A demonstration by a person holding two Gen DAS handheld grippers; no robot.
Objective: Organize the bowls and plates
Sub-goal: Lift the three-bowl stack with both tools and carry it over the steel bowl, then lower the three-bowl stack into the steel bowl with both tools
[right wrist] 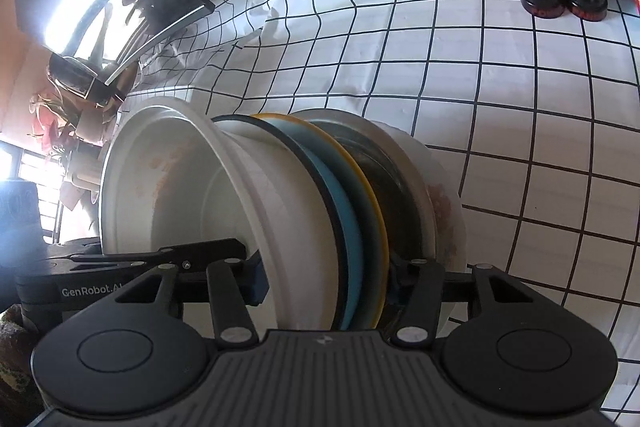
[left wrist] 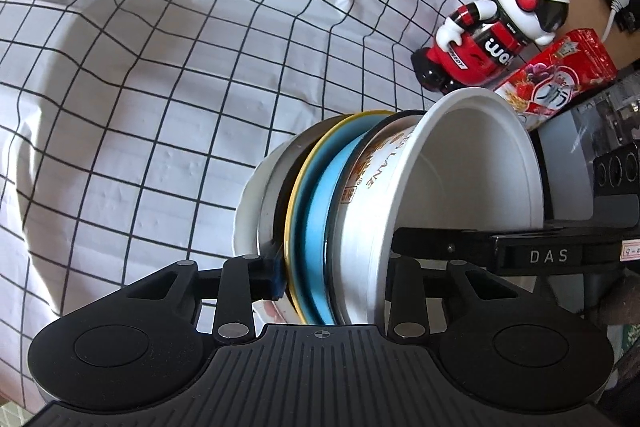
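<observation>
Stack of dishes held on edge above checked cloth [left wrist: 140, 87], btwn both grippers. White bowl [left wrist: 460, 179] w/ printed lettering sits at one end, then blue plate [left wrist: 320, 211] w/ yellow rim, dark plate [right wrist: 400, 195], white plate [left wrist: 250, 211] at far end. Left gripper [left wrist: 332, 279] is closed on stack: one pad pressed behind yellow rim, other inside bowl wall. Right gripper [right wrist: 324, 287] likewise clamped on bowl and plates from opposite side. Toy robot figure [left wrist: 492, 27] in red/white and red snack pack [left wrist: 560, 67] are seen beyond stack, well apart. Grey appliance [left wrist: 576, 167] is seen beside bowl.
</observation>
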